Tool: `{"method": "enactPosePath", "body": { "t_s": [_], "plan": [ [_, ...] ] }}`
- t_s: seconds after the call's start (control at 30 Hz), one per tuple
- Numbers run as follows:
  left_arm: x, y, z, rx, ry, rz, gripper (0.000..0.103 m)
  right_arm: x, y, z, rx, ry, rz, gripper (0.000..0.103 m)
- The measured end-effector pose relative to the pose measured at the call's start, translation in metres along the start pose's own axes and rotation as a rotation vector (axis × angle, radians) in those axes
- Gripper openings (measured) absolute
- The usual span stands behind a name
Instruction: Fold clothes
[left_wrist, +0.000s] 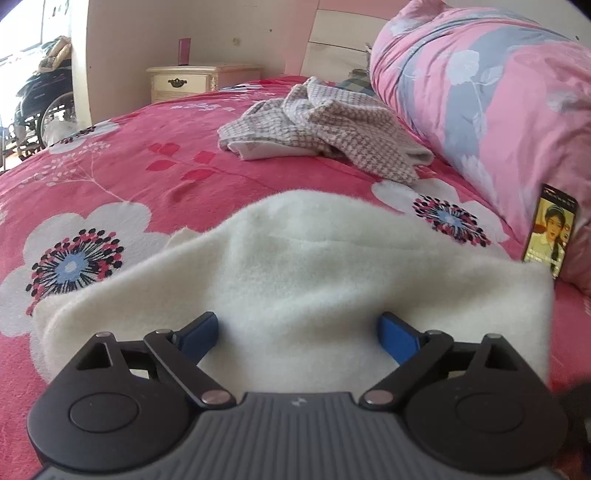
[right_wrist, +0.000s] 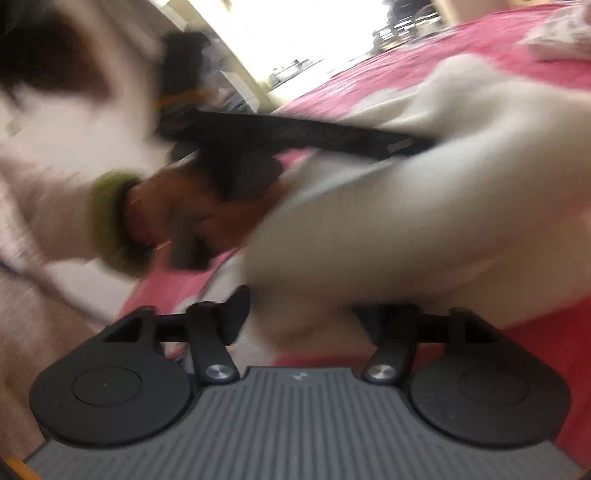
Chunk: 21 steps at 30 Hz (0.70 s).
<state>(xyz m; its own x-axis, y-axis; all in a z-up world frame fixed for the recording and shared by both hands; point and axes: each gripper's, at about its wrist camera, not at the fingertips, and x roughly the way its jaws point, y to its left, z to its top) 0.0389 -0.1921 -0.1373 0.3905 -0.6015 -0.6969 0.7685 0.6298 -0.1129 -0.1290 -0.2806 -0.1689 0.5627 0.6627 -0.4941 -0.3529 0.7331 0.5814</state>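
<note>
Fingers (left_wrist: 397, 338) of the left gripper (left_wrist: 299, 332) stand spread wide, grasping nothing, their blue pads on either side of the cream fleece garment (left_wrist: 295, 266) and just above it. Biggest in view is the bed (left_wrist: 122, 162) with its red flowered cover, and on it, against the far side, a bulky pink and grey floral quilt roll (left_wrist: 480, 92). Next in size, the cream fleece garment lies on the bed close before the left gripper, doubled into a broad flat band with a smooth top and a rounded far edge, so at least one fold seems to be in it; whether it needs more folds I cannot judge from this angle. Beyond it, near the quilt roll, a checked garment (left_wrist: 321, 125) lies crumpled in a loose heap and is plainly unfolded, so that part of the job appears left. In the blurred right wrist view, the right gripper (right_wrist: 303, 314) has cream cloth bunched between its fingers (right_wrist: 236, 310), but the smear hides whether they pinch it. Smallest, a phone (left_wrist: 550, 232) with a lit screen leans against the quilt roll.
</note>
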Motion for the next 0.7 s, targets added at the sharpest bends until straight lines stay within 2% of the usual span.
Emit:
{"method": "enactPosePath", "body": {
  "t_s": [0.03,0.07,0.17,0.27,0.37,0.47,0.53,0.7],
  "plan": [
    [0.001,-0.001,0.000,-0.002,0.000,0.000,0.095,0.003,0.009,-0.005,-0.024,0.035,0.031,0.060],
    [0.002,-0.001,0.000,-0.003,-0.002,0.001,0.095,0.008,0.018,-0.009,-0.053,0.065,0.040,0.062],
    [0.004,0.001,0.002,-0.019,0.001,-0.003,0.096,0.007,0.035,-0.007,-0.119,0.048,-0.040,0.058],
    [0.007,0.004,0.006,-0.037,0.009,-0.011,0.096,-0.014,0.021,0.002,-0.047,-0.002,-0.087,0.055],
    [0.010,0.004,0.006,-0.045,0.004,-0.007,0.098,-0.012,0.017,0.010,-0.075,0.024,-0.099,0.048],
    [0.012,0.004,0.006,-0.042,-0.005,0.002,0.099,0.001,0.035,0.009,-0.149,0.032,-0.061,0.049],
    [0.013,0.003,0.005,-0.043,-0.008,0.006,0.099,0.003,0.053,0.013,-0.230,0.015,-0.074,0.049],
    [0.014,0.001,0.003,-0.051,-0.013,0.015,0.099,-0.001,0.060,0.004,-0.298,0.053,-0.104,0.047]
  ]
}}
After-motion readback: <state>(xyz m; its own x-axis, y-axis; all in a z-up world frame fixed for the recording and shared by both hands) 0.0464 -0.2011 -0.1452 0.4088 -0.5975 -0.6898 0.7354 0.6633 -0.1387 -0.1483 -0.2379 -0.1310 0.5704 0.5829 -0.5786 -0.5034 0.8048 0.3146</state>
